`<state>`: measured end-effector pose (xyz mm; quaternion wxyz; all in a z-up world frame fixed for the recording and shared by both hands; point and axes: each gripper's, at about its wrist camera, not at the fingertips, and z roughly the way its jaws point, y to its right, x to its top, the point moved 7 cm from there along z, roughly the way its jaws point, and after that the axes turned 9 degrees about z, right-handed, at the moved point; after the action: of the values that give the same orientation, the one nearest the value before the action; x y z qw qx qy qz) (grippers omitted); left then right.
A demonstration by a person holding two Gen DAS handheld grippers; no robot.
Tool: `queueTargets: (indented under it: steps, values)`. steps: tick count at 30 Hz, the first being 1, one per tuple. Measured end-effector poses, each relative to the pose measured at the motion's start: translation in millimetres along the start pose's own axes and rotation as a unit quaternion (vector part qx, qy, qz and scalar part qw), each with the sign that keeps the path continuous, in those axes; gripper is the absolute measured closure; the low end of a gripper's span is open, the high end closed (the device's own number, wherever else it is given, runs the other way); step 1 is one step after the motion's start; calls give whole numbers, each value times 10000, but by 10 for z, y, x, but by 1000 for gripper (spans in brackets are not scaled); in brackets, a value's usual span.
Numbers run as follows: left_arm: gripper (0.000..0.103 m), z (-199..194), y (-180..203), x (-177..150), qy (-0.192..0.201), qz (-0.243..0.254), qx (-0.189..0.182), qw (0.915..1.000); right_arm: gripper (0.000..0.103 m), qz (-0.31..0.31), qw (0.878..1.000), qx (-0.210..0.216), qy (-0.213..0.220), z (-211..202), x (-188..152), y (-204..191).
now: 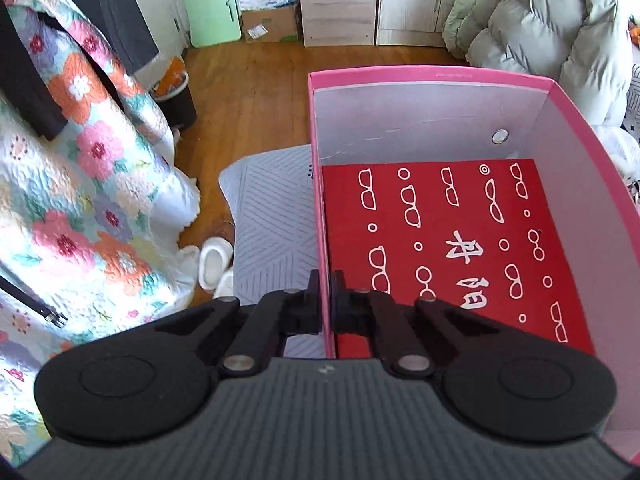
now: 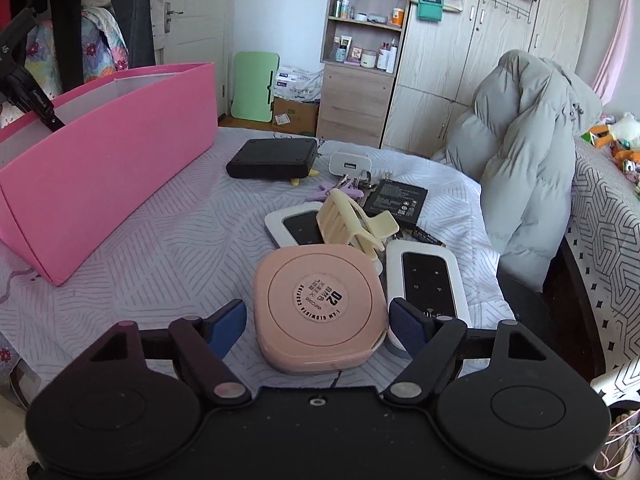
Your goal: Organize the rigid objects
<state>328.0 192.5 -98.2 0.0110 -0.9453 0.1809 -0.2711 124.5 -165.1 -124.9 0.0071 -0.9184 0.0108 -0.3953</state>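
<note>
L gripper (image 1: 326, 300) points steeply down, jaws pinched on pink box's (image 1: 320, 200) side wall, at bed edge; red glasses-print case (image 1: 440, 248) lies inside. R gripper (image 2: 318, 324) tilts down, jaws spread, either side of pink compact (image 2: 320, 308) mid-bed, pads not touching. Cream hair claw (image 2: 352, 224) just behind.

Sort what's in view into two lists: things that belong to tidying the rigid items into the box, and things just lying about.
Belongs to the job:
pink box
pink round case
white remote
cream hair claw
black box
white charger
battery

Just lying about:
grey puffer jacket
floral quilt
green board
slippers
</note>
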Motion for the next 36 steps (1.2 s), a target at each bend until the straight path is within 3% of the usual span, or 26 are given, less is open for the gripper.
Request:
queueTargets:
  steps: [14,25,30,36]
  values:
    - [101,-105,22,10,367,-149,0,9992,24,47,9997,69,235,-42,59,-15]
    - [101,-240,365,-28,278,-105,-50,9995,24,-142,9986,82,504,-247,250,-20]
    - [101,-234,431,-148,-27,-494,-238,9985,24,84,9975,465,531,-322,448,-34]
    - [101,-315,516,-239,-133,-557,-58,9983,24,-21,9918,1108,630,-483,718,-234]
